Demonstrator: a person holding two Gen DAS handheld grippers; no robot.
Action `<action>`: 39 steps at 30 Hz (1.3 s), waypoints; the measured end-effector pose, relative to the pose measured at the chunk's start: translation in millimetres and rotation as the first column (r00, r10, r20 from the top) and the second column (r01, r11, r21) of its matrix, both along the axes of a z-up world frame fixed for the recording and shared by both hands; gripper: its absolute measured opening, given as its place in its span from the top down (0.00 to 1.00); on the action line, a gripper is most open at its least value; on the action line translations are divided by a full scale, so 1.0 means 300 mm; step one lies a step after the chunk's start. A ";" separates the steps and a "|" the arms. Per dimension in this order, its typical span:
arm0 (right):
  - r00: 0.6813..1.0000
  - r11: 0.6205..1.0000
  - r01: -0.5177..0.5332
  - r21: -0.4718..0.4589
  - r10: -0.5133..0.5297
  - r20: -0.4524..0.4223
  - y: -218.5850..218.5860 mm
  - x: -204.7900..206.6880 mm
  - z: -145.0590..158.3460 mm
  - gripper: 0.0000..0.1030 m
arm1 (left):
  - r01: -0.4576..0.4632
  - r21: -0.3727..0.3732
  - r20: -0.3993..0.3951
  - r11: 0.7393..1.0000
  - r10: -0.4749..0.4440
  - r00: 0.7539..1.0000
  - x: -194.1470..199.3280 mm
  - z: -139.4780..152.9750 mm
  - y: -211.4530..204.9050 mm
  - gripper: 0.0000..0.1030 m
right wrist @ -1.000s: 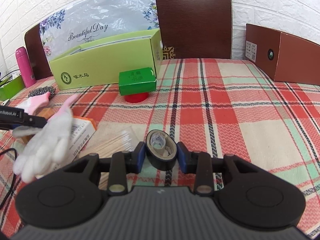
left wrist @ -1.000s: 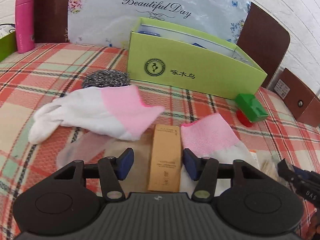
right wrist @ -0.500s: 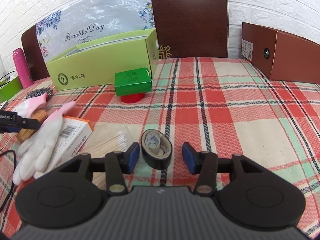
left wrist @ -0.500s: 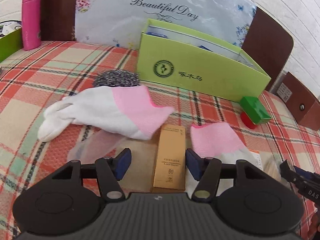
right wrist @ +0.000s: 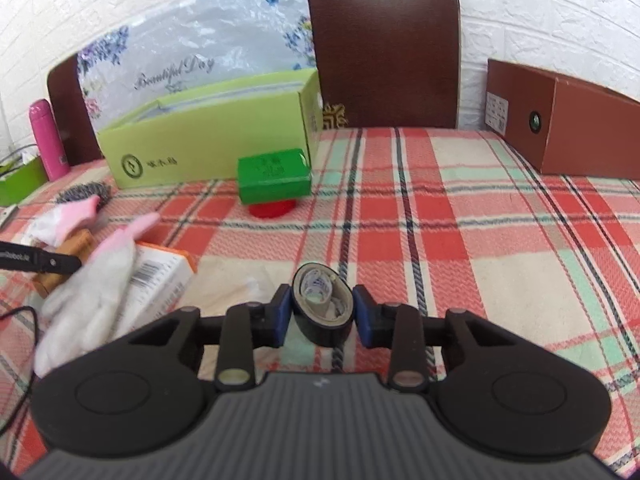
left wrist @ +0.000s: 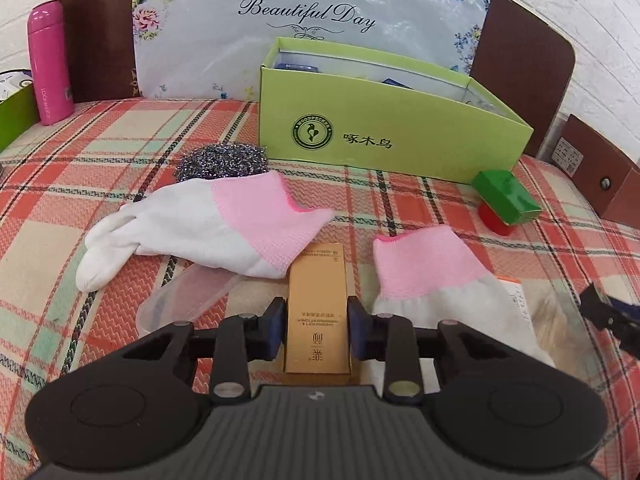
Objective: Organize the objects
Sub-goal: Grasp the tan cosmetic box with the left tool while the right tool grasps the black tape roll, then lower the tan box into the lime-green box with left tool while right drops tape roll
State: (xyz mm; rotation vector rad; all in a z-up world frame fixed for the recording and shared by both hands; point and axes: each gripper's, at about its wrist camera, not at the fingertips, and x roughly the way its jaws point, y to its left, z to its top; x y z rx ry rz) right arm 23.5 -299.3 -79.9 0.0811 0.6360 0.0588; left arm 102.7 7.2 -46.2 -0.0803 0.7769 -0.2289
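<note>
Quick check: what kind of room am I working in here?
Probably a home dining table: a plaid tablecloth, brown chairs pushed against a white brick wall, and household clutter such as a steel scourer.

Brown chair back (right wrist: 386, 52), pink bottle (left wrist: 50, 64), perhaps plastic-wrapped floral board (left wrist: 312, 20) behind.

The steel scourer (left wrist: 221, 161) lies before the open shoe box's (left wrist: 384, 136) left end, a glove (left wrist: 208, 226) just in front of it. A small carton (left wrist: 506, 197) sits on a round lid (left wrist: 495, 220) before the box's right end.
</note>
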 end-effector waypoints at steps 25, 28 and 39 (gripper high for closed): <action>0.953 0.975 -0.171 -0.141 0.200 0.227 0.182 0.470 0.261 0.69 | 0.202 -0.133 0.257 0.970 -0.163 0.953 0.297 0.410 -0.215 0.67; 0.955 0.971 -0.161 -0.179 0.198 0.220 0.178 0.575 0.257 0.69 | 0.229 -0.152 0.259 0.961 -0.185 0.948 0.394 0.425 -0.272 0.67; 0.975 0.970 -0.105 -0.219 0.144 0.171 0.144 0.811 0.171 0.49 | 0.155 -0.260 0.169 0.953 -0.113 0.979 0.670 0.282 -0.340 0.30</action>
